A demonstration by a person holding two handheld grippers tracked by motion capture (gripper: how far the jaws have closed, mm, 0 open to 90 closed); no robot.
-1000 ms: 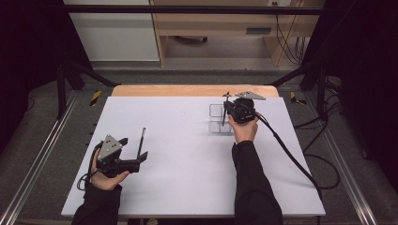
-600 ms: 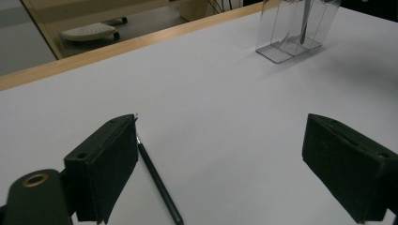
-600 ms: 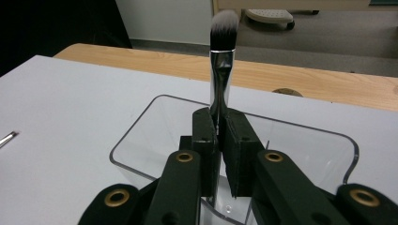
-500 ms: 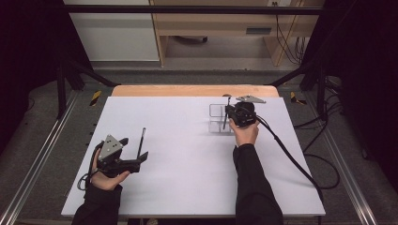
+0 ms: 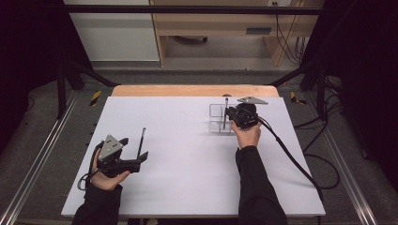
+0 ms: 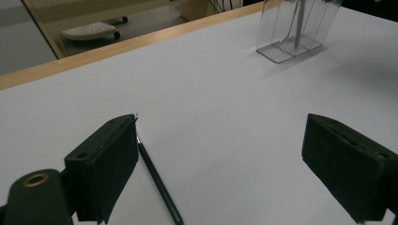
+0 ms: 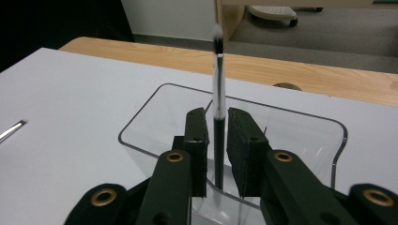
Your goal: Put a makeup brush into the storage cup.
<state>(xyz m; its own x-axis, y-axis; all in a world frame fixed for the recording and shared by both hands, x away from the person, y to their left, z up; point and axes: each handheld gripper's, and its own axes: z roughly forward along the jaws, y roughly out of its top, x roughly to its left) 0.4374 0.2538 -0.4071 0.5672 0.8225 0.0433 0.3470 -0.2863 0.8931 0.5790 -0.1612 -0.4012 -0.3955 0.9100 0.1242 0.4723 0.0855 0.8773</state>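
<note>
A thin dark brush stands upright in a clear plastic holder at the table's far right. My right gripper straddles the brush's handle. Its jaws have just been opening, and a narrow gap shows on each side of the handle. From above, that gripper sits over the holder with the brush tip poking up. My left gripper rests open on the white table at the near left. A second dark brush lies flat beside its left jaw, between the wide-spread jaws.
The white table top ends in a wooden strip at the far edge. A black cable trails from the right gripper off the table's right side. Metal rails run along both sides on the floor.
</note>
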